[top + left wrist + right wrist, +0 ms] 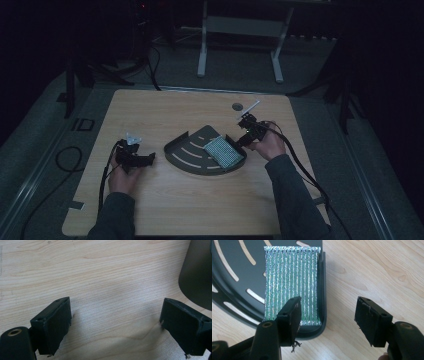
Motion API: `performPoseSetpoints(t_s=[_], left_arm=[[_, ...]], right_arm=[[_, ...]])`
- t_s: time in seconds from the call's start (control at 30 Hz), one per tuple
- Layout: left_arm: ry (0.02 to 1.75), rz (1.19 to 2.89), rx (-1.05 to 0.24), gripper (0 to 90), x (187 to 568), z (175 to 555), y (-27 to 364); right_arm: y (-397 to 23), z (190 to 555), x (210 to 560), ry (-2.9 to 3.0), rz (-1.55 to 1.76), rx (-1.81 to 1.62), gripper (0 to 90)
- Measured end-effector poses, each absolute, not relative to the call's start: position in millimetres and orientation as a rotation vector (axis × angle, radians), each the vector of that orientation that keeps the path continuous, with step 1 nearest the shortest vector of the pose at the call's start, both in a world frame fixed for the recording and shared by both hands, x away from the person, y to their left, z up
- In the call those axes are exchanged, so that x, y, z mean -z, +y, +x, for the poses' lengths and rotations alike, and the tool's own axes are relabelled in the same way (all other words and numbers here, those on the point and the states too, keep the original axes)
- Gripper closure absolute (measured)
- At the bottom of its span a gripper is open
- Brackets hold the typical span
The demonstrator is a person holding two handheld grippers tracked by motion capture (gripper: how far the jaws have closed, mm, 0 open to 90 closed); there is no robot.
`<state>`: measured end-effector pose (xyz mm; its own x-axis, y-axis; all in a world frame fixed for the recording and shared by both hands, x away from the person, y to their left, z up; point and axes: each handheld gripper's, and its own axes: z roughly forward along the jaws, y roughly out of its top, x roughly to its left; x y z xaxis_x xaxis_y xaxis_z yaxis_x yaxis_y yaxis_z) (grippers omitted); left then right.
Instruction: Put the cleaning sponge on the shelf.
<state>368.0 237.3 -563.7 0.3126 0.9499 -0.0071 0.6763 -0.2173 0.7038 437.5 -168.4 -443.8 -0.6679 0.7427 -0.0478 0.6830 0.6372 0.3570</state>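
Two hand-held grippers, left hand-held gripper (115, 327) and right hand-held gripper (327, 320), wide | ribbed foil pad (290, 282); slotted dark fan-shaped tray (234, 287); woodgrain table (100, 270)

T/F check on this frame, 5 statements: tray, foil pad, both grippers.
1. The foil pad lies in the dark slotted tray. True.
2. The right gripper is clamped on the pad. False: its jaws stand open, one over the pad's near edge, the other over bare table.
3. The left gripper is open over bare wood. True.
4. The pad sits at the tray's left end in the high view. False: it lies at the right end, along the rim.
5. The left gripper holds the tray. False: the tray is apart from it.
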Motion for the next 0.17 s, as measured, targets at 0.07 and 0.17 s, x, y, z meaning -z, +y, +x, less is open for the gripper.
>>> performPoseSetpoints(t_s=[0.07,0.17], left_arm=[[1.434,1.977,-0.582,10.9,563.7,368.0,237.4],[1.435,1.977,-0.582,10.9,563.7,368.0,237.3]], right_arm=[[-176.0,431.0,443.9,2.660,1.198,-0.484,32.1],[-179.1,428.6,444.5,2.658,1.203,-0.494,30.0]])
